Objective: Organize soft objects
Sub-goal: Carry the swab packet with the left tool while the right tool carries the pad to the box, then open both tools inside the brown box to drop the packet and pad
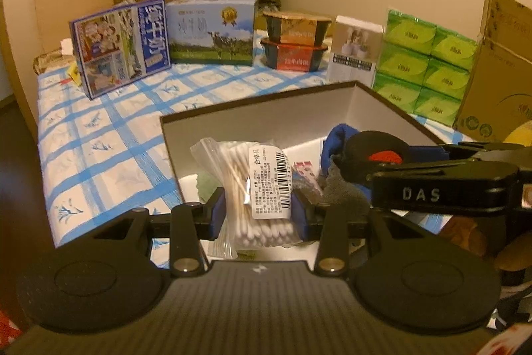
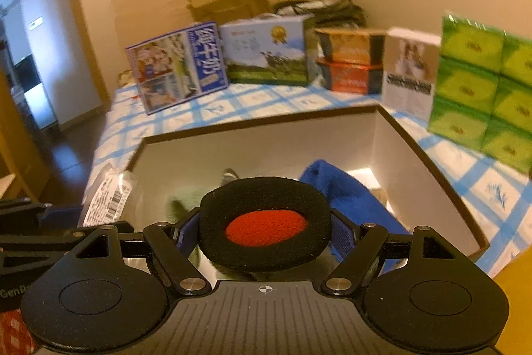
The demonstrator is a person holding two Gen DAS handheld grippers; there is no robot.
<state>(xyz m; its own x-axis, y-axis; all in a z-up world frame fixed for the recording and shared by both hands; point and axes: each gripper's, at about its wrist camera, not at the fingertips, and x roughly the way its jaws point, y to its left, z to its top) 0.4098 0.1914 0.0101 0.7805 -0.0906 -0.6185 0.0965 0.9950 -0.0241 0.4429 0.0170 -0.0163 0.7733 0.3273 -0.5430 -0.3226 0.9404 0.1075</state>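
The left gripper (image 1: 258, 215) is clamping a bag of swabs (image 1: 256, 188) between its blue pads, jaws about half closed on it; the bag is standing with its long axis running away from the camera, swab tips toward the gripper body. The bag is hanging over the near left part of the open box (image 1: 259, 108), just inside its near wall. The right gripper (image 2: 266, 230) is pinching a round black ear pad (image 2: 266, 222) with a red centre, jaws wide across its width, the pad lying flat. It is hovering over the box too, above a blue cloth (image 2: 349, 192) and a green cloth (image 2: 181, 208) already lying inside. Both loads are lying straight ahead of and below their grippers, with the box floor beneath, so the coming move looks like a short drop and release. The two grippers are nearly touching side by side, the left one's bag at the left edge of the right view, so letting go one at a time seems safer.
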